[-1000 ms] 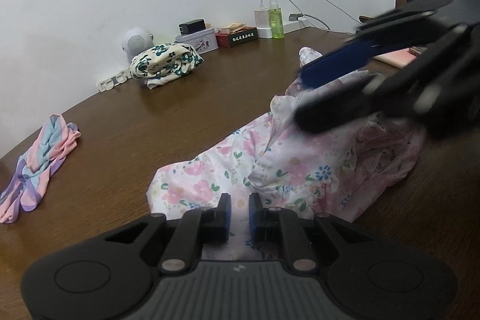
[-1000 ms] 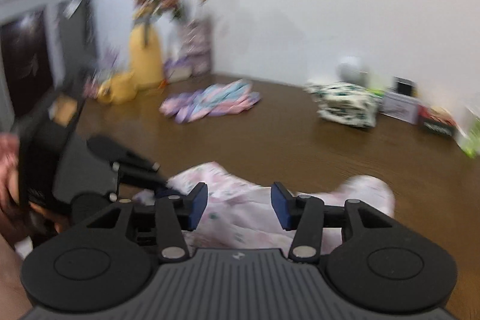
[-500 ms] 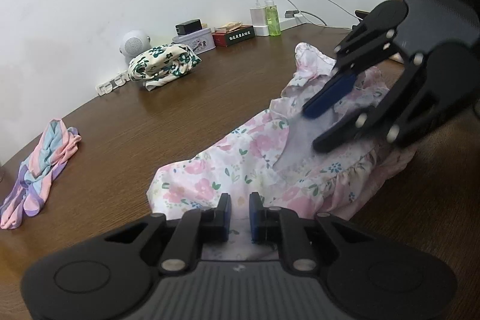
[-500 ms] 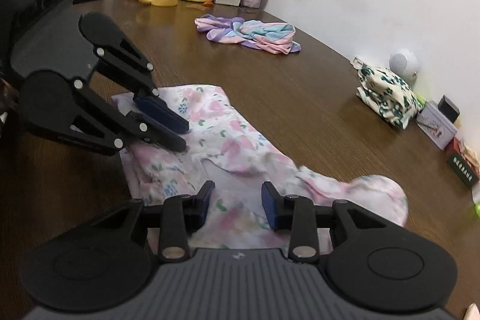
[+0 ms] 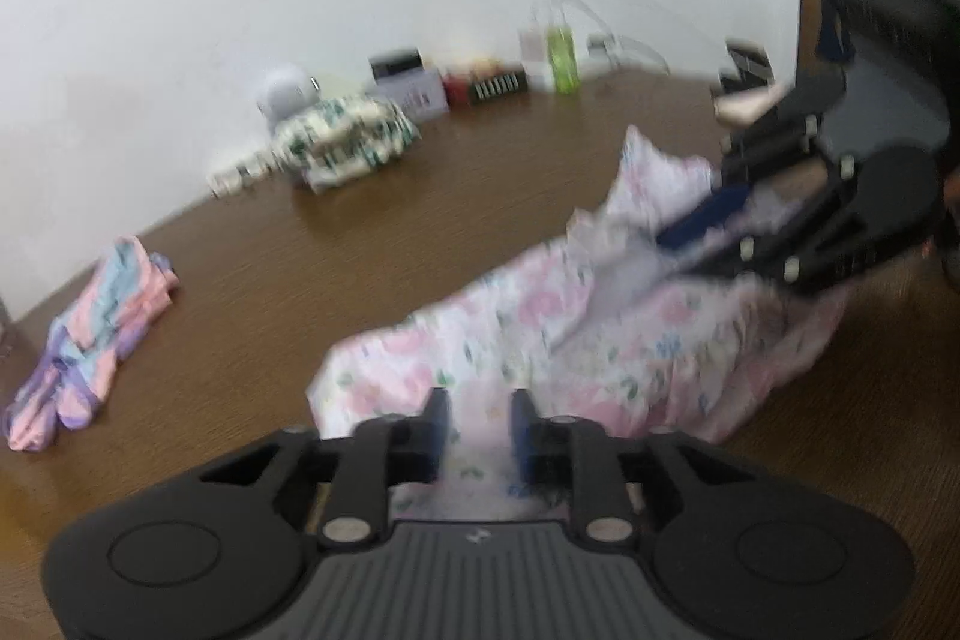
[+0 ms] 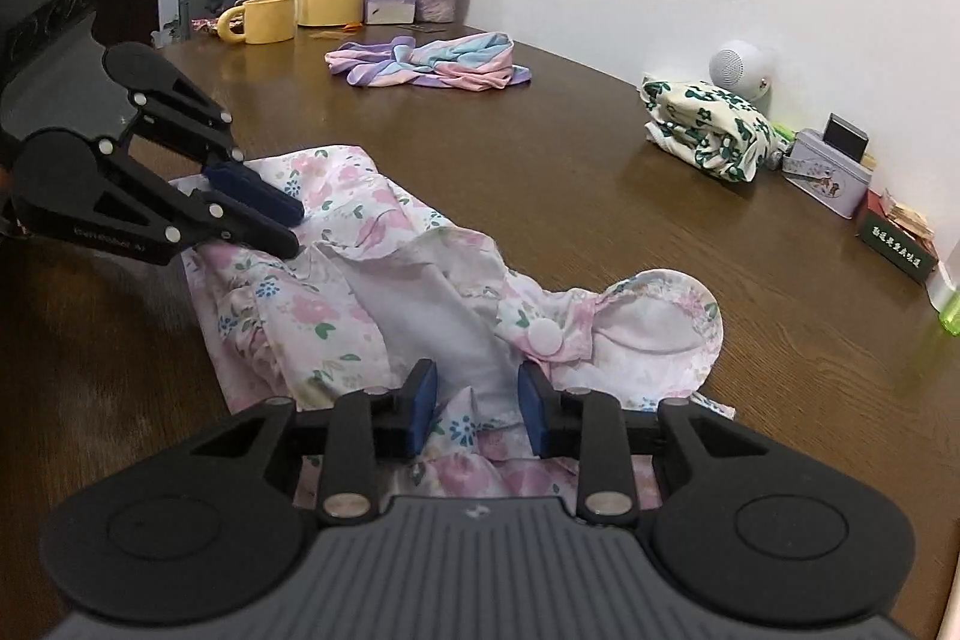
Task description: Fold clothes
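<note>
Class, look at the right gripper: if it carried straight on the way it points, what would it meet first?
Most likely the pink flowered garment right ahead of the right gripper, whose jaws have just been closing, cloth between them; depth is uncertain.

Blurred, the left gripper (image 5: 478, 415), whose jaws have just been opening, straddles the near edge of the pink floral garment (image 5: 540, 340) while the right gripper (image 5: 690, 244) meets its far side.
</note>
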Demonstrator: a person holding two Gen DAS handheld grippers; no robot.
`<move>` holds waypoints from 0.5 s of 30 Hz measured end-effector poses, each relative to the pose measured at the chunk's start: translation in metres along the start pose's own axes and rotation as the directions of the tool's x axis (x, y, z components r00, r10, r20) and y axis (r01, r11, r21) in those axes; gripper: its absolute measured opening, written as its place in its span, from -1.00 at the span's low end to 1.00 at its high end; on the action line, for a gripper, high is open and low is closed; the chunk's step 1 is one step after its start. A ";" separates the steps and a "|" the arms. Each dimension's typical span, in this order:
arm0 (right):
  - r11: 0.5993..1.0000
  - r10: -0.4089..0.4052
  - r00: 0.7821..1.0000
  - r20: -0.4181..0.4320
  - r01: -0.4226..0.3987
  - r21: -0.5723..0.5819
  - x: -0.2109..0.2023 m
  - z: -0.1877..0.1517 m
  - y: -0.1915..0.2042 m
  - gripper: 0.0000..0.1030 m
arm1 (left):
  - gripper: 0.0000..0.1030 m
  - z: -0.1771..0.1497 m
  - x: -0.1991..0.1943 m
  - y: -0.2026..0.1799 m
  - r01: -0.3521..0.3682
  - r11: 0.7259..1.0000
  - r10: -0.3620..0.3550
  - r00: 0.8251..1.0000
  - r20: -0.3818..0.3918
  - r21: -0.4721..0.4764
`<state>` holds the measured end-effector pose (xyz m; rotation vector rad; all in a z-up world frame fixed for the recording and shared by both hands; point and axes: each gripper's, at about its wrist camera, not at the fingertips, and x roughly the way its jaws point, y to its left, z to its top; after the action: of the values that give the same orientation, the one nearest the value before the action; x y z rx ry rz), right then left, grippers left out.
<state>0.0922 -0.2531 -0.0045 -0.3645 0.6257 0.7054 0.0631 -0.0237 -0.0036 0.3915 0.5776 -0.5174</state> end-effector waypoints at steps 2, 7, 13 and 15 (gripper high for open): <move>1.000 0.002 1.000 0.008 -0.002 0.015 -0.004 0.002 0.000 -0.40 | -0.34 0.005 -0.010 -0.001 0.002 1.000 -0.003 0.999 0.044 0.004; 0.996 0.016 0.990 0.143 -0.029 0.085 -0.040 0.017 -0.003 -0.25 | -0.53 0.006 0.001 -0.017 0.044 0.997 -0.044 0.999 -0.006 0.070; 0.993 0.088 0.986 0.141 -0.074 -0.097 -0.027 0.048 0.023 -0.06 | -0.56 0.004 0.013 -0.025 0.047 0.995 -0.043 0.998 -0.048 0.093; 0.976 0.131 0.988 0.085 -0.114 -0.185 -0.008 0.057 0.033 -0.06 | -0.56 0.003 0.013 -0.023 0.051 0.995 -0.047 0.998 -0.050 0.080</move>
<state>0.0880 -0.2051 0.0405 -0.4583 0.4965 0.8960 0.0602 -0.0483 -0.0139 0.4691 0.6148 -0.5814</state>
